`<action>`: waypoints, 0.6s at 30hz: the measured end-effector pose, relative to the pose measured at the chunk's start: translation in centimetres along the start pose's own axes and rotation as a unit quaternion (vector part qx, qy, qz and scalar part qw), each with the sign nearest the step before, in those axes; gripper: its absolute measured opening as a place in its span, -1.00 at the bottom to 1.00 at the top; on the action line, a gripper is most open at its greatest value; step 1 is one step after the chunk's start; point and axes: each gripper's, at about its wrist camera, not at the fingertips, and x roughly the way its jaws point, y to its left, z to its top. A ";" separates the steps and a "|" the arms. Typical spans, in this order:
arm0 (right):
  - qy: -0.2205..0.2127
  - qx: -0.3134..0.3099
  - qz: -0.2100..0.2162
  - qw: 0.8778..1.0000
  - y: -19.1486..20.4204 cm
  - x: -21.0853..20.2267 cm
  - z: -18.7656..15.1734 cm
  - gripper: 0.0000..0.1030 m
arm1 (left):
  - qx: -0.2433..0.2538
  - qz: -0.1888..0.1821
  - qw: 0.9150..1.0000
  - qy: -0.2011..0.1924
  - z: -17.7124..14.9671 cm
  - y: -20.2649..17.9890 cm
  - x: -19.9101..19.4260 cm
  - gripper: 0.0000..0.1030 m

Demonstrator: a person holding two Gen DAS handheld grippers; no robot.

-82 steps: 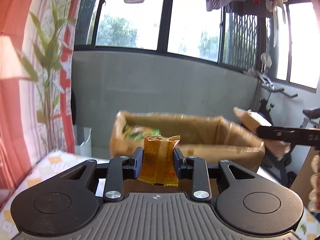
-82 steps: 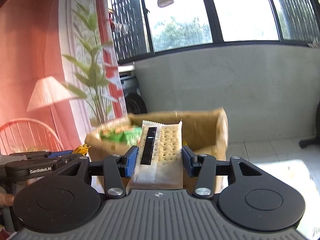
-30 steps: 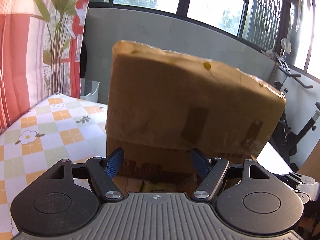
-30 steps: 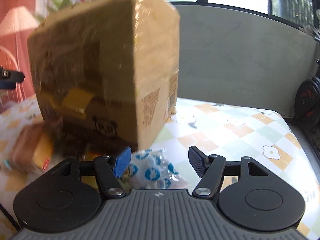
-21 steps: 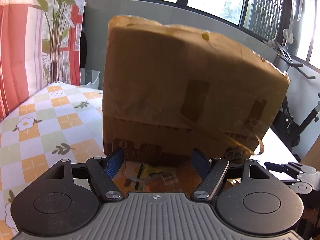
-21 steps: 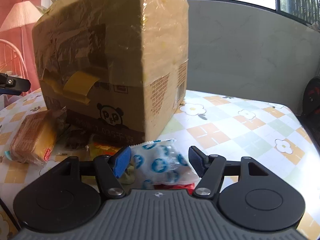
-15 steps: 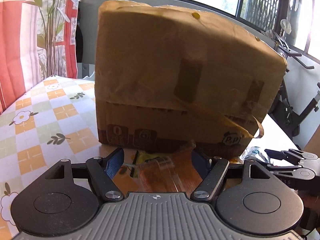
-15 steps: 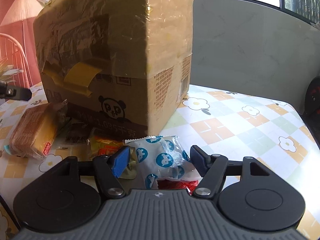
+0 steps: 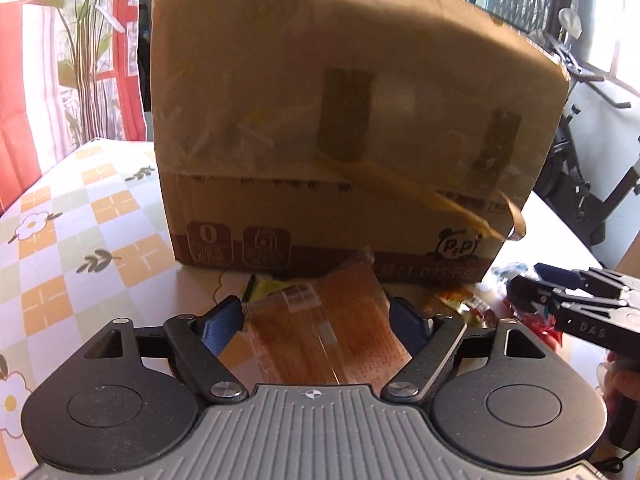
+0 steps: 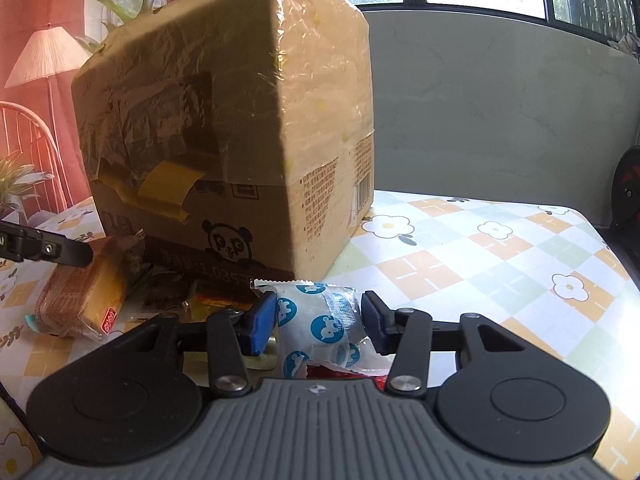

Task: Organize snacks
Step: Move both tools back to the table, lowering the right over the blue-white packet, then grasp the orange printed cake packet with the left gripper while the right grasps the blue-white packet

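Jaws opening, left gripper [image 9: 316,322] straddles cracker packet [image 9: 336,336], lengthwise toward box [image 9: 340,128].

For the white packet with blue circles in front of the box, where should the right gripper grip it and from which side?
Across its puffy middle, from the near side: the white packet lies lengthwise between the right gripper, whose jaws are closing on its long sides. The cardboard box blocks the far side.

Both wrist views low, close, facing shared cardboard box [image 9: 352,128] from adjacent corners
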 end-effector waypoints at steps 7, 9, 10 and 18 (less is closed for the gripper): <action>-0.001 0.000 0.001 1.000 -0.1 -0.1 -0.1 -0.07 | 0.021 0.014 1.000 0.006 -1.1 -0.6 0.8 0.86; -0.001 0.000 0.001 1.000 0.0 -0.1 -0.1 -0.07 | 0.016 0.006 1.000 0.007 -1.3 -0.5 1.1 0.87; -0.001 0.000 0.001 1.000 0.0 -0.1 -0.1 -0.07 | 0.011 0.000 1.000 0.011 -1.4 -0.4 1.2 0.87; 0.003 -0.004 0.000 1.000 0.1 0.0 -0.1 -0.07 | -0.002 -0.015 1.000 0.019 -1.6 -0.3 2.1 0.90</action>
